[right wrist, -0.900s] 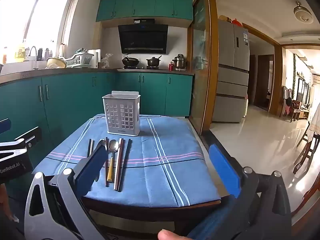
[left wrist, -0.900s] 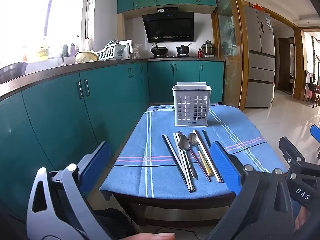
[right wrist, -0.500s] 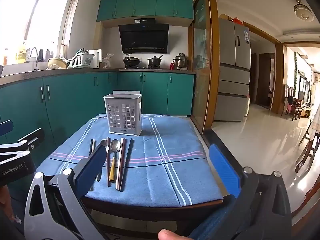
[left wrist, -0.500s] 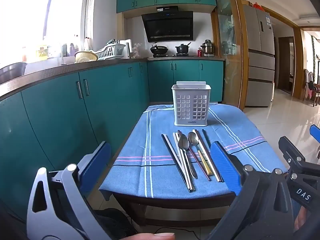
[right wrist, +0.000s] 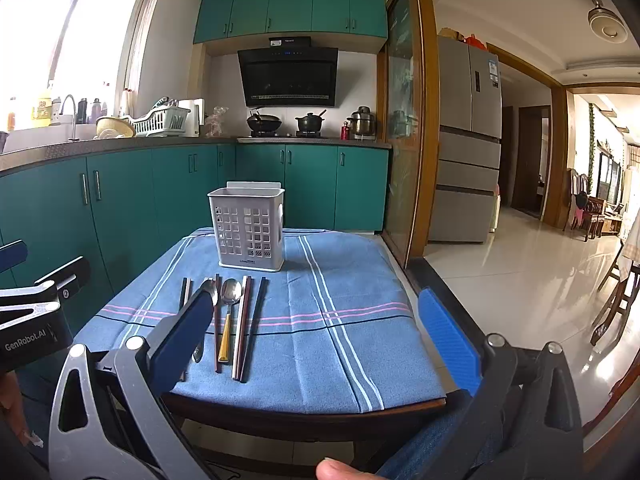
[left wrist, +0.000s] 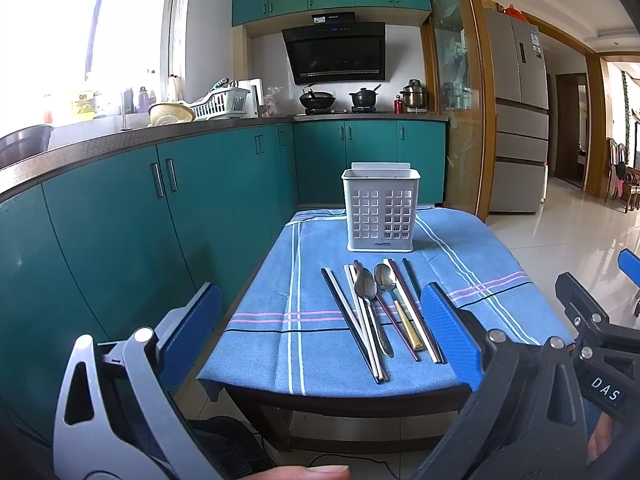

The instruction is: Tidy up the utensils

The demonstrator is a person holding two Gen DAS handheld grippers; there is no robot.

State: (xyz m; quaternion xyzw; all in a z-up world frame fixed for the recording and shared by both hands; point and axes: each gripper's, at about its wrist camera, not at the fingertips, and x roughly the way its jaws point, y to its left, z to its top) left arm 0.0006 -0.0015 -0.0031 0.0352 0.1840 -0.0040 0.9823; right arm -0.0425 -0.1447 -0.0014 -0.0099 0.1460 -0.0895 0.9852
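Note:
A white perforated utensil holder (left wrist: 381,210) (right wrist: 248,229) stands upright at the far end of a small table with a blue striped cloth (left wrist: 280,320) (right wrist: 344,320). In front of it lie two spoons (left wrist: 366,286) (right wrist: 231,292) and several chopsticks (left wrist: 344,312) (right wrist: 242,320) side by side, pointing toward me. My left gripper (left wrist: 320,328) hovers open before the table's near edge, nothing between its blue pads. My right gripper (right wrist: 316,332) is open too, just short of the near edge, its left finger (right wrist: 184,332) overlapping the leftmost utensils in view.
Teal kitchen cabinets (left wrist: 140,208) run close along the table's left side. A stove with pots (left wrist: 340,100) sits at the back, a fridge (left wrist: 520,120) to the right. Tiled floor (right wrist: 520,272) opens out on the right, with chairs (right wrist: 616,288) further off.
Both views have shifted only slightly; the right gripper has drifted a little toward the table. Both grippers stay open and nothing on the table has moved.

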